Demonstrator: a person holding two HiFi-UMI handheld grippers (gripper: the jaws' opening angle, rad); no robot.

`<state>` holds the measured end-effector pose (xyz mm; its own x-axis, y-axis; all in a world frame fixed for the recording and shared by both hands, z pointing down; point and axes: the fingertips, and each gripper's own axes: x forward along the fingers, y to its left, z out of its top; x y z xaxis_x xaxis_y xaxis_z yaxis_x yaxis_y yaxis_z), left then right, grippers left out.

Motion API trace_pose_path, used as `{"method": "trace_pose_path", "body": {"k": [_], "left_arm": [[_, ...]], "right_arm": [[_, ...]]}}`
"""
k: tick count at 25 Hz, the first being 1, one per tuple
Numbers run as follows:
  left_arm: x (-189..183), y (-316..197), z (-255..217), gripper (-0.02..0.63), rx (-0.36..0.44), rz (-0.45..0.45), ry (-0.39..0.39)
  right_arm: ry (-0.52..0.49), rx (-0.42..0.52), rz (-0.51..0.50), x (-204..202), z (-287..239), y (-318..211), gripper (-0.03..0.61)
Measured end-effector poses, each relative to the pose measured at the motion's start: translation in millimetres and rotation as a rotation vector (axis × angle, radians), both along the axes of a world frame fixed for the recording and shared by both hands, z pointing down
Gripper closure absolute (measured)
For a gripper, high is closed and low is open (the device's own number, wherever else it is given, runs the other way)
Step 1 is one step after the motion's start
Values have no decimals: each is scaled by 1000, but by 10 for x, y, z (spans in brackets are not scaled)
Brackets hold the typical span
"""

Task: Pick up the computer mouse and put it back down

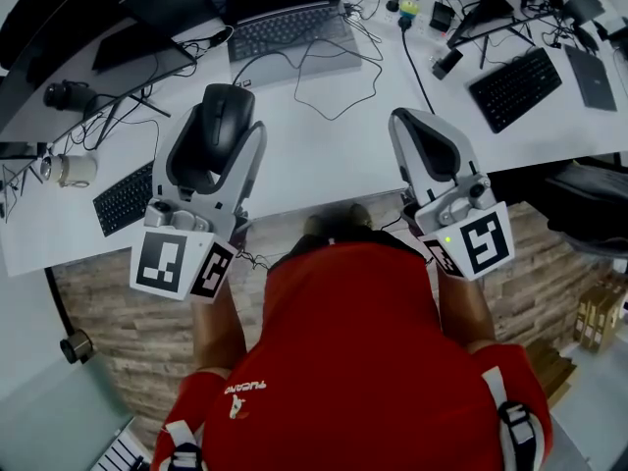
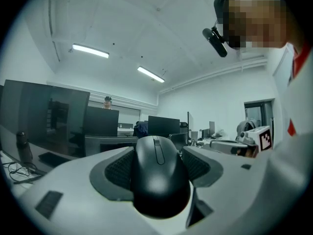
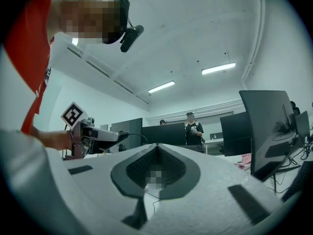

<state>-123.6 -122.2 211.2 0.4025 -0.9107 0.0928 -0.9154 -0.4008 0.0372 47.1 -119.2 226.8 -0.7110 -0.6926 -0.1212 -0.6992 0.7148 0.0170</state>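
A black computer mouse point(image 1: 225, 126) is clamped between the jaws of my left gripper point(image 1: 229, 114), lifted above the white desk point(image 1: 324, 150) near its front edge. In the left gripper view the mouse point(image 2: 157, 180) fills the gap between the dark ribbed pads point(image 2: 117, 169), and the left gripper point(image 2: 157, 153) points upward toward the ceiling. My right gripper point(image 1: 404, 118) hovers over the desk's front edge to the right, jaws closed together with nothing in them. In its own view the right gripper point(image 3: 157, 148) also tilts upward.
On the desk lie a laptop point(image 1: 289, 26) at the back, a black keyboard point(image 1: 124, 199) at the left, another keyboard point(image 1: 515, 86) at the right, a white mug point(image 1: 71, 170), loose cables point(image 1: 339, 86) and small devices point(image 1: 446, 62). Monitors point(image 3: 266, 126) stand around.
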Motion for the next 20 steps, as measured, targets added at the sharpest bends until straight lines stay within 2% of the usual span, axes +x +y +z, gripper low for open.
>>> {"method": "trace_pose_path", "body": {"k": [13,17,20], "left_arm": [[63,1,274,308,-57,10,-4],[29,-61,554,308,-77,17,6],[10,-121,848,308,-134,12,-10]], "right_arm": [[31,-25,1,-22,176,43,574],[37,-34,1,-41,238,36,575],[49,-46,0,-60,316,24,574]]}}
